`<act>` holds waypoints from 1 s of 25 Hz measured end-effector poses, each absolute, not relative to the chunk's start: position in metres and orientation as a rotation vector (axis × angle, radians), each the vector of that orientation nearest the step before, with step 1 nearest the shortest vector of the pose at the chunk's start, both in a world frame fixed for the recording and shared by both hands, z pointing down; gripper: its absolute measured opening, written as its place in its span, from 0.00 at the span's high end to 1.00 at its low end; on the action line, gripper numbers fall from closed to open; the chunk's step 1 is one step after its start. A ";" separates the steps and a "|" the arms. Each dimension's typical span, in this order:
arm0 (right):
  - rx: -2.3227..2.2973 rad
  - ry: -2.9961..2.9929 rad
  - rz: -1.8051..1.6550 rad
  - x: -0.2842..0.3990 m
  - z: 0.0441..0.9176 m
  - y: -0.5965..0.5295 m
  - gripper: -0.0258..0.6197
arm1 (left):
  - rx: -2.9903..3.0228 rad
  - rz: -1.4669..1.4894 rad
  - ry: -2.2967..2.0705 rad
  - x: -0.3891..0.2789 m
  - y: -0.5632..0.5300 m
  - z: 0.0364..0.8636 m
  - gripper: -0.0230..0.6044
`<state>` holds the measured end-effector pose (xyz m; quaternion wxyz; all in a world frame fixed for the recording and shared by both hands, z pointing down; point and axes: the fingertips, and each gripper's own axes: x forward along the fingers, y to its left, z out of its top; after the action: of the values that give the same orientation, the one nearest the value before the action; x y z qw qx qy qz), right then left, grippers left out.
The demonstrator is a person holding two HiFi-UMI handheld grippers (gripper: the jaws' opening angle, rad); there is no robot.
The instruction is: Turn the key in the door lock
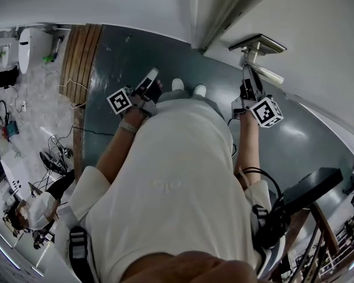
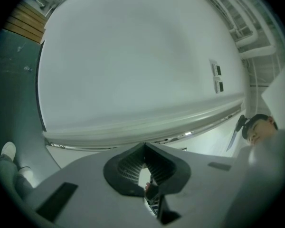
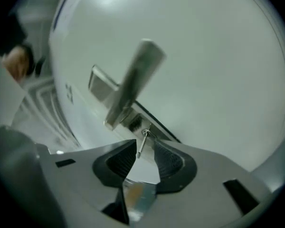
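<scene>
In the right gripper view a small silver key (image 3: 141, 144) sticks out of the lock (image 3: 134, 123) just below the metal door handle (image 3: 132, 84) on the white door (image 3: 218, 70). My right gripper (image 3: 143, 145) is open, its two dark pads (image 3: 118, 158) on either side of the key with a gap showing. The head view shows the right gripper (image 1: 246, 71) raised to the door handle (image 1: 258, 43). My left gripper (image 1: 150, 76) hangs away from the door over the floor. Its jaws (image 2: 145, 147) meet at the tips with nothing between them.
The door frame (image 1: 221, 16) runs up at the centre, with dark floor (image 1: 118, 58) in front. My shoes (image 1: 186, 86) stand close to the door. A wooden strip (image 1: 79, 58) and cables (image 1: 59, 152) lie at the left. Black equipment (image 1: 315, 184) and a railing are at the lower right.
</scene>
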<state>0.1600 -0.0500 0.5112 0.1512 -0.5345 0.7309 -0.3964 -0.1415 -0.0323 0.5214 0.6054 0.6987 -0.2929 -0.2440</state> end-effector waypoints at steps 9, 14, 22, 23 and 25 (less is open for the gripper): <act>-2.367 3.075 0.378 0.142 0.514 -0.036 0.80 | 1.591 -0.578 -0.665 -0.138 -0.033 0.525 0.95; -2.429 3.175 0.888 0.134 0.519 -0.039 0.80 | 1.579 -0.598 -0.681 -0.144 -0.029 0.524 0.95; -2.461 3.161 1.280 0.129 0.524 -0.053 0.78 | 1.554 -0.633 -0.709 -0.156 -0.025 0.523 0.95; -2.472 3.152 1.318 0.129 0.524 -0.056 0.78 | 1.555 -0.636 -0.711 -0.156 -0.024 0.522 0.95; -2.501 3.130 1.367 0.129 0.524 -0.061 0.78 | 1.554 -0.641 -0.715 -0.158 -0.024 0.521 0.95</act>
<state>0.1290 -0.0613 0.5238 -0.5191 -0.5049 0.6320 0.2761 -0.1577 -0.0237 0.5212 0.6110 0.6735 -0.3097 -0.2778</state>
